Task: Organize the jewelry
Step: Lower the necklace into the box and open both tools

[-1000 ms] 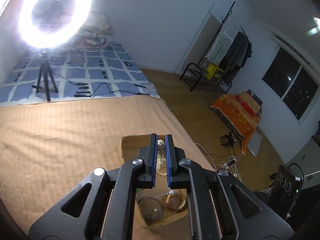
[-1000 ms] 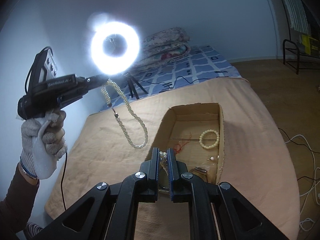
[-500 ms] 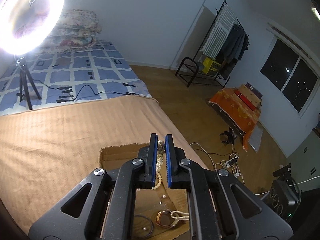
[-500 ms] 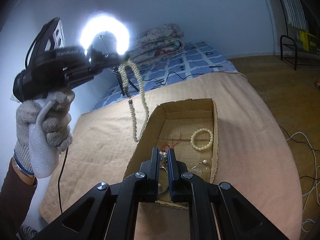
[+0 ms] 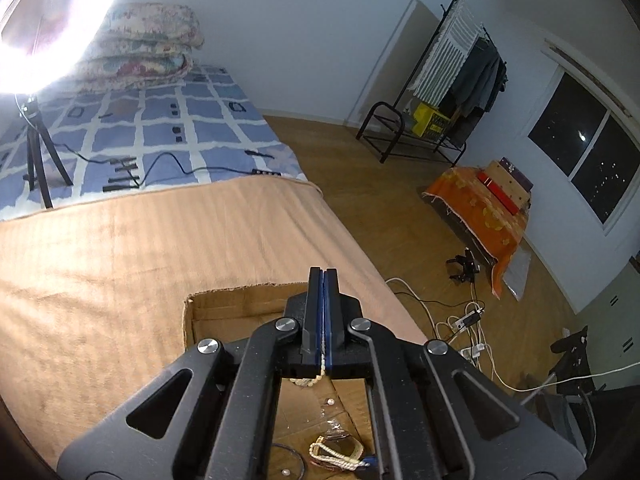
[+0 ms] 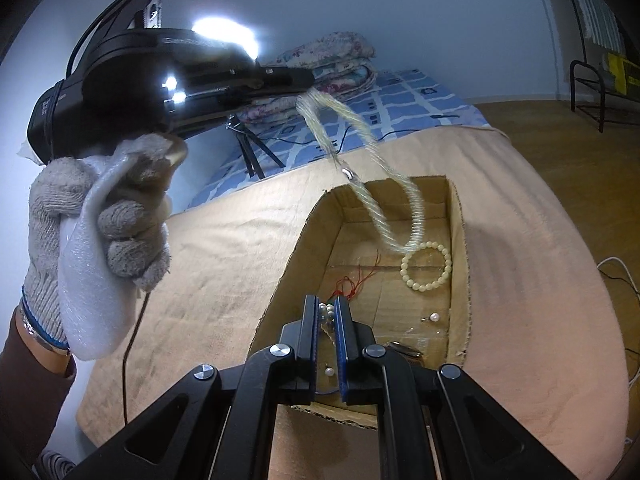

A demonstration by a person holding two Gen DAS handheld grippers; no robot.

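Left gripper (image 6: 308,78), upper left of right view, pinches necklace (image 6: 400,200); strand dangles blurred over box (image 6: 458,216) mid-frame. Right gripper (image 6: 328,316) narrowly parted around pearls, grip unclear. Step: carrying necklace into box. Next: lower, release beside bracelet (image 6: 426,266).
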